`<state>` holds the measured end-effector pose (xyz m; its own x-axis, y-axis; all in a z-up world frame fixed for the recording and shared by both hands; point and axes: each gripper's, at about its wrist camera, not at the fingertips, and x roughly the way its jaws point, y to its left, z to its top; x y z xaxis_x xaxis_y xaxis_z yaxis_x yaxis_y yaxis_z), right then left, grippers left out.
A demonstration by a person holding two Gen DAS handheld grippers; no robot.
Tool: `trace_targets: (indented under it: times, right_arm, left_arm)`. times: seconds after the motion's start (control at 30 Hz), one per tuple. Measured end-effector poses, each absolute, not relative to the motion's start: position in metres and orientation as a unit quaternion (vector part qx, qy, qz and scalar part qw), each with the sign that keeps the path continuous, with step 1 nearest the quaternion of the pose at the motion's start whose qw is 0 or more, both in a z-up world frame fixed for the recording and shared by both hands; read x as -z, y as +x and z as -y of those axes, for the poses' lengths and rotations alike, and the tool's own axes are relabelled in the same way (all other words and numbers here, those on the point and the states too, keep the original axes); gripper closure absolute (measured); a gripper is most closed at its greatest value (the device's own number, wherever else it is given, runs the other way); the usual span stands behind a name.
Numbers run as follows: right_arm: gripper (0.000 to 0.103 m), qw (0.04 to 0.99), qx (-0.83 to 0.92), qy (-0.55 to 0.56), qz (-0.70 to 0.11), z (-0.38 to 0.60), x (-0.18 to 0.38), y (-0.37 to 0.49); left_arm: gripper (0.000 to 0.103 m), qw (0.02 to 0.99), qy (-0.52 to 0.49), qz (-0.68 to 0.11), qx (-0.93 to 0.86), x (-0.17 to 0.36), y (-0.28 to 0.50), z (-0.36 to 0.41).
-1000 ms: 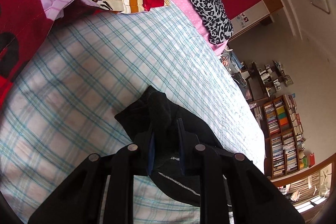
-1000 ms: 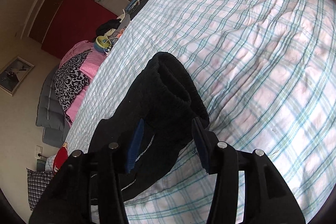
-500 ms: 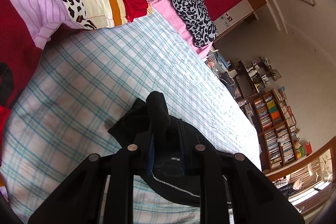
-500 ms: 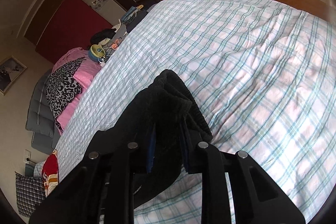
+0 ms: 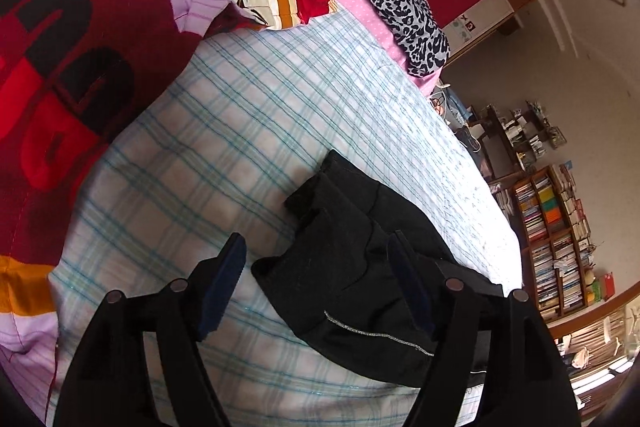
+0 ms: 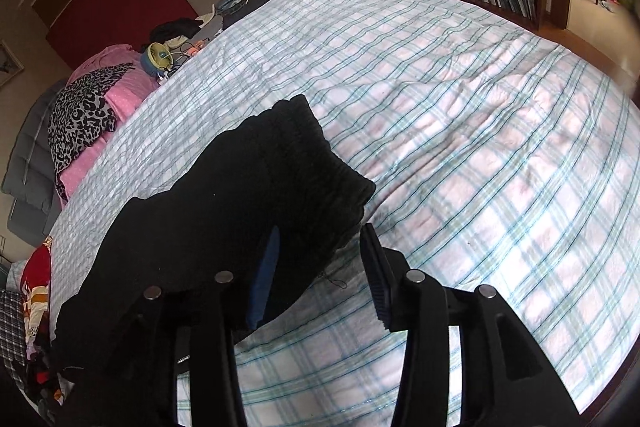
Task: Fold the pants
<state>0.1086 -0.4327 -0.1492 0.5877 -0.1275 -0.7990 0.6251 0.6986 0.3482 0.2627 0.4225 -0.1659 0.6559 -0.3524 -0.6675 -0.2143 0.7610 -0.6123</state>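
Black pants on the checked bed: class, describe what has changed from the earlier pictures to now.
Both grippers let go: the left gripper and right gripper, shut on the black pants half a second ago, now stand open. The pants have dropped onto the checked sheet. The bedding around them is unchanged.

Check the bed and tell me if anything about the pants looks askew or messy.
The black pants lie bunched in an uneven heap on the plaid sheet, layers offset and one cuff sticking out, not squared up. Both tools are open, left and right, holding nothing. No spill or damage shows.
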Motion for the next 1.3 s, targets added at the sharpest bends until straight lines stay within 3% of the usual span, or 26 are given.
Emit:
trace_targets:
  times: [0.37, 0.4, 0.5, 0.63, 1.03, 1.3]
  right_arm:
    - [0.058, 0.833, 0.318, 0.243, -0.382, 0.399, 0.126, 0.113]
    - [0.058, 0.837, 0.316, 0.232, -0.382, 0.393, 0.122, 0.118]
    - [0.058, 0.852, 0.291, 0.205, -0.384, 0.371, 0.109, 0.141]
    - [0.058, 0.869, 0.231, 0.171, -0.402, 0.334, 0.099, 0.198]
    - [0.054, 0.822, 0.117, 0.13, -0.542, 0.239, 0.142, 0.414]
    - [0.051, 0.747, 0.155, 0.035, -0.645, 0.223, 0.205, 0.466]
  left_arm:
    - [0.025, 0.829, -0.345, -0.435, 0.06, 0.187, 0.287, -0.4]
    - [0.03, 0.831, -0.34, -0.437, 0.059, 0.187, 0.29, -0.397]
    - [0.08, 0.829, -0.327, -0.448, 0.068, 0.186, 0.295, -0.391]
    - [0.089, 0.844, -0.306, -0.434, 0.075, 0.172, 0.291, -0.387]
    - [0.093, 0.874, -0.273, -0.385, 0.113, 0.124, 0.287, -0.377]
    - [0.093, 0.875, -0.291, -0.363, 0.136, 0.109, 0.296, -0.379]
